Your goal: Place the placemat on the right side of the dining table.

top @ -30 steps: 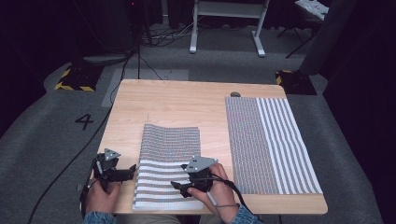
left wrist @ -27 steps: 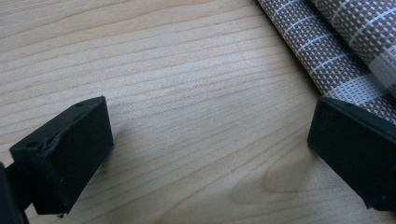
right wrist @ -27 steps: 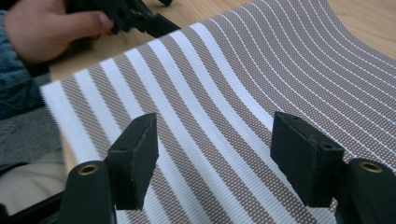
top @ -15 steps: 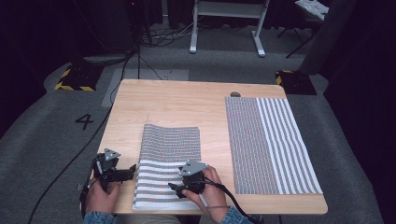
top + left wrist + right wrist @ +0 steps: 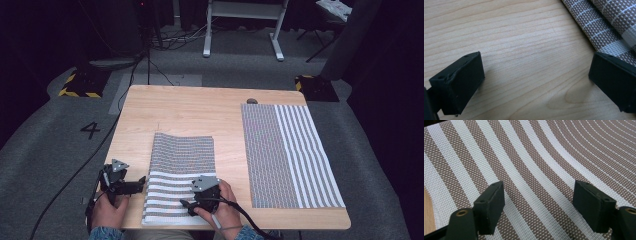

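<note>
A folded brown-and-white woven placemat (image 5: 179, 175) lies at the table's front centre, white stripes on its near half. My left gripper (image 5: 139, 184) hovers open just left of its left edge, over bare wood; that edge (image 5: 599, 30) shows in layers beside the right jaw in the left gripper view. My right gripper (image 5: 186, 204) is open low over the mat's near right part, jaws pointing left across the stripes (image 5: 534, 167). Nothing sits between either pair of jaws. A second placemat (image 5: 290, 152) lies flat and unfolded on the right side of the table.
The wooden table (image 5: 195, 112) has bare room at the back left and between the two mats. A small dark object (image 5: 252, 101) rests by the far corner of the right mat. Cables trail from both grippers off the near edge.
The right gripper has slid leftward over the folded mat's near striped part. The left gripper has stayed where it was beside the mat's left edge.
</note>
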The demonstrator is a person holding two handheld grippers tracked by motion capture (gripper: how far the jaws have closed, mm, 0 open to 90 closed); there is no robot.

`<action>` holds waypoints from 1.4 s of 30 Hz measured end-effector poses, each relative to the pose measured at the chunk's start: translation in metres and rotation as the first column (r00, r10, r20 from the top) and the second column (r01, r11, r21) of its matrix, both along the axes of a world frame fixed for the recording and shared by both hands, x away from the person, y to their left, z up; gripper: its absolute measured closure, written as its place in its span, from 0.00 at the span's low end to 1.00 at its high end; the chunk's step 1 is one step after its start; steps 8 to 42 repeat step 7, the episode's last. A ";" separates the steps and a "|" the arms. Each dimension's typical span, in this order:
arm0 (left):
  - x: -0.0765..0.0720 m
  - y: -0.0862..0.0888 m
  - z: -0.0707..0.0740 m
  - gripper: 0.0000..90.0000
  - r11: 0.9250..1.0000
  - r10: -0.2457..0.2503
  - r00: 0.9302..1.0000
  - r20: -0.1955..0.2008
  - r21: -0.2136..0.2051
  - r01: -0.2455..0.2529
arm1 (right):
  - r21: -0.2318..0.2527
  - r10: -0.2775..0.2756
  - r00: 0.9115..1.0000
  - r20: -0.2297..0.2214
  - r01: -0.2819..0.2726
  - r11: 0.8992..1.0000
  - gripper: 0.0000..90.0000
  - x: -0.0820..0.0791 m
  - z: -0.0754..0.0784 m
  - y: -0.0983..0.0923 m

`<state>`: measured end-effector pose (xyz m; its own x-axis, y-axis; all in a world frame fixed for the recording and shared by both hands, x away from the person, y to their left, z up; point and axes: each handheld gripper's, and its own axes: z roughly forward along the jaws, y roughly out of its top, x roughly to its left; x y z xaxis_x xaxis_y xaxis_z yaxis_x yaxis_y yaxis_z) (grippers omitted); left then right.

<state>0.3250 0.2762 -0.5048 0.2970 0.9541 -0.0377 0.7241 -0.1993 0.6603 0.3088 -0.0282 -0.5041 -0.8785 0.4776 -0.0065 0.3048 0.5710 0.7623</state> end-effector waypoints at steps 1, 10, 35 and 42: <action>0.000 0.000 0.000 0.00 1.000 0.000 1.000 0.000 0.000 0.000 | 0.000 0.000 1.000 0.000 0.000 1.000 0.29 0.000 0.000 0.000; 0.000 0.000 0.000 0.00 1.000 0.000 1.000 0.000 0.000 0.000 | 0.003 0.001 1.000 -0.001 -0.001 1.000 0.28 0.000 0.000 0.000; 0.000 0.000 0.000 0.00 1.000 0.000 1.000 0.000 0.000 0.000 | 0.003 0.001 1.000 -0.001 -0.001 1.000 0.28 0.000 0.000 0.000; 0.000 0.000 0.000 0.00 1.000 0.000 1.000 0.000 0.000 0.000 | 0.003 0.001 1.000 -0.001 -0.001 1.000 0.28 0.000 0.000 0.000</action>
